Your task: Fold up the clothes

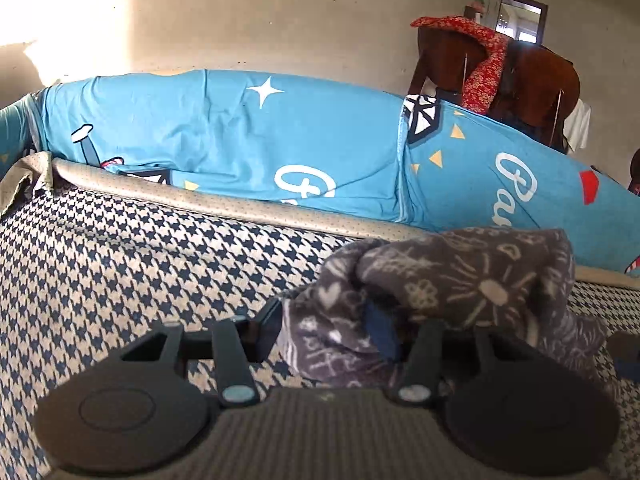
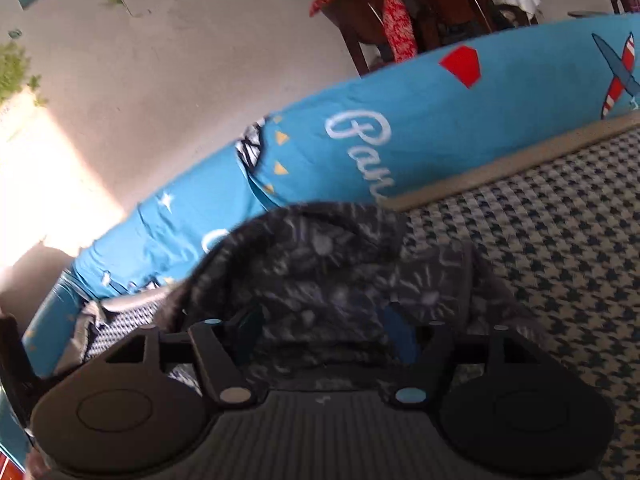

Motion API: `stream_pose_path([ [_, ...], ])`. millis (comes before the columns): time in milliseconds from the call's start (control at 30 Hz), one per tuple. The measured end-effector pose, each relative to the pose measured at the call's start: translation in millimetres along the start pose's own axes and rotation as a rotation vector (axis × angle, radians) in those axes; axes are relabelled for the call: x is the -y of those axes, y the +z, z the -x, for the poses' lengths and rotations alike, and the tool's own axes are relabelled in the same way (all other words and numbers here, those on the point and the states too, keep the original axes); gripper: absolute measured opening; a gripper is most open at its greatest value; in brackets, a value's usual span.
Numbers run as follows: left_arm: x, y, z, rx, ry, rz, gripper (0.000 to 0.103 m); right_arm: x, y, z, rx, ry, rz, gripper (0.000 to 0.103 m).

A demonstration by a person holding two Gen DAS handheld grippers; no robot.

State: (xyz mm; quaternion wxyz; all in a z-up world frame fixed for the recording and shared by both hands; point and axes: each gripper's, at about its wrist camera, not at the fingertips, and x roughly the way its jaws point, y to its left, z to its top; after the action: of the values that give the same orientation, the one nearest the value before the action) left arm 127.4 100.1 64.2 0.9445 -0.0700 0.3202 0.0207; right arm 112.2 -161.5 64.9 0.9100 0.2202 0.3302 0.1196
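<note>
Here, through the left wrist view, I see the grey patterned garment (image 1: 460, 292) bunched in a soft heap at the lower right of the frame, lying on the houndstooth bed cover (image 1: 120, 272). My left tongs (image 1: 328, 332) stand apart, with a fold of the cloth reaching in between the fingers; the right-hand pad sits against the fabric, the left one is clear of it. I judge them poised around an edge, not yet biting it.

In the right wrist view the same garment (image 2: 332, 276) fills the middle of the frame, blurred by motion and seemingly lifted off the cover. My right tongs (image 2: 324, 336) also look spread, with cloth draped between and over the fingers; whether they truly pinch it I cannot tell.

As a judgement, I am somewhere in gathering or re-gripping the piece; it is crumpled, not laid flat or squared. The next move calls for firm holds on two separate edges or corners, then drawing them apart so the cloth opens out. The fabric looks fleecy and limp, so it may slip.

Behind the bed cover a long blue printed bolster (image 1: 260, 140) runs across the frame, edged by a beige trim (image 1: 240, 200). Beyond it stand a pale scuffed wall (image 1: 240, 12), and in the upper right a dark wooden chair (image 1: 536, 80) with a red floral cloth (image 1: 484, 60) hung over it.
</note>
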Motion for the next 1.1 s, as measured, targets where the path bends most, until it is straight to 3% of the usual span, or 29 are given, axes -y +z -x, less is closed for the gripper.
stream_pose_path([
  [167,-8.6,3.5,5.2,0.020,0.005,0.024,0.069,4.0,-7.6,-14.6,-0.060,-0.039,-0.021,0.073],
  [233,-12.2,5.4,7.4,0.028,0.003,0.037,0.071,5.6,-10.7,-20.4,-0.084,-0.055,-0.030,0.074],
  [500,-26.7,13.3,16.1,0.060,-0.007,0.089,0.096,-5.7,-25.2,-41.2,-0.188,-0.029,0.007,0.077],
  [600,-19.3,10.4,19.5,0.059,-0.067,0.047,0.103,-10.7,-32.3,-48.2,-0.216,-0.031,0.028,0.081],
  [700,-11.5,6.5,17.6,0.042,-0.091,0.009,0.103,-16.0,-40.1,-54.3,-0.228,-0.044,0.059,0.084],
  [967,-10.2,0.8,6.2,-0.009,-0.076,0.025,0.103,-23.8,-41.0,-48.3,-0.161,-0.082,0.106,0.039],
  [1100,-10.6,-0.2,5.7,-0.009,-0.063,0.024,0.103,-21.7,-30.1,-35.9,-0.076,-0.104,0.083,0.029],
])
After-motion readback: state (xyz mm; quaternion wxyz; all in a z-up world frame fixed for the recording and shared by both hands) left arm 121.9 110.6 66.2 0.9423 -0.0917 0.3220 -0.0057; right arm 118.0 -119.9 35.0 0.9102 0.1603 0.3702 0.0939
